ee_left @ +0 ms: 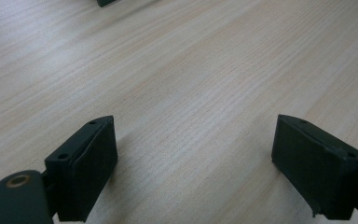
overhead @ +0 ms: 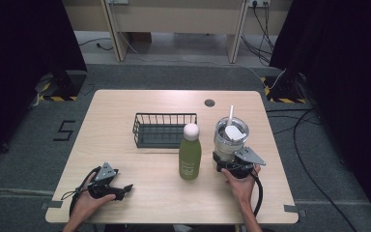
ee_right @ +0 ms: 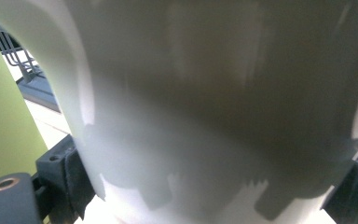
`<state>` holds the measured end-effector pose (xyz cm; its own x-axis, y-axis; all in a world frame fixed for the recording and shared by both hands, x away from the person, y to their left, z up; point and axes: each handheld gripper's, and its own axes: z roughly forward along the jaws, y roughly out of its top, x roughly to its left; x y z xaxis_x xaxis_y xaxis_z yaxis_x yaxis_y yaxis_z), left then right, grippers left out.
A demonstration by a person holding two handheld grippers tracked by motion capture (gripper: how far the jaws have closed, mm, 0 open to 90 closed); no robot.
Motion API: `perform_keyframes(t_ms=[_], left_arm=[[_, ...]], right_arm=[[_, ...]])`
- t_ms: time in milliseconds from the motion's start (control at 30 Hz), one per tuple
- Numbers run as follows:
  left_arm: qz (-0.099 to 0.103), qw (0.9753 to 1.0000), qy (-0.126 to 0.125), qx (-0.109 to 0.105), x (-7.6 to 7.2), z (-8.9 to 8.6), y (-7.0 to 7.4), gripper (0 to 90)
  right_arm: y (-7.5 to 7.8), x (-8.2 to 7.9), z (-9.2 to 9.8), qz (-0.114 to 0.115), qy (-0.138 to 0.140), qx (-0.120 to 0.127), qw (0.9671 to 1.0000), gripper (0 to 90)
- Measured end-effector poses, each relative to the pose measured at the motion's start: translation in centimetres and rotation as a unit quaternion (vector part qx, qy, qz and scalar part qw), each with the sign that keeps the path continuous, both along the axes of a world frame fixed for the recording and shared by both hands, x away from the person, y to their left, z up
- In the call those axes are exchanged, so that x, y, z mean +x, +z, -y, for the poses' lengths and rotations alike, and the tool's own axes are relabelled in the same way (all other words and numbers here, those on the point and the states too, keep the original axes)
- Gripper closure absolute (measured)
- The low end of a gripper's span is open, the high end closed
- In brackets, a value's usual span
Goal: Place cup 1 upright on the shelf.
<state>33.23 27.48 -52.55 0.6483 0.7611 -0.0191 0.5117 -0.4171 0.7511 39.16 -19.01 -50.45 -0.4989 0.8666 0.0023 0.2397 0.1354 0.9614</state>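
The right gripper (overhead: 231,163) is clamping its jaws around the base of the white tumbler (overhead: 230,138), which is standing near the table's (overhead: 125,101) right edge. Held that low, the tall cup is at risk of tipping if it is lifted, and it could knock the green bottle (overhead: 190,153) just beside it. The tumbler is standing upright, its long axis vertical and its straw (overhead: 231,114) pointing up. The left gripper (overhead: 124,189) is resting near the front-left corner, jaws spread wide and holding nothing.
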Motion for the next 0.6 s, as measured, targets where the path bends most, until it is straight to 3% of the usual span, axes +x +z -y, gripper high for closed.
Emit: perform_keyframes(t_ms=[600], left_arm=[[0.000, 1.0000, 0.000, 0.000, 0.00, 0.00, 0.00, 13.4]], right_arm=[[0.31, -0.32, -0.10, 0.022, -0.009, 0.009, 0.9997, 10.7]])
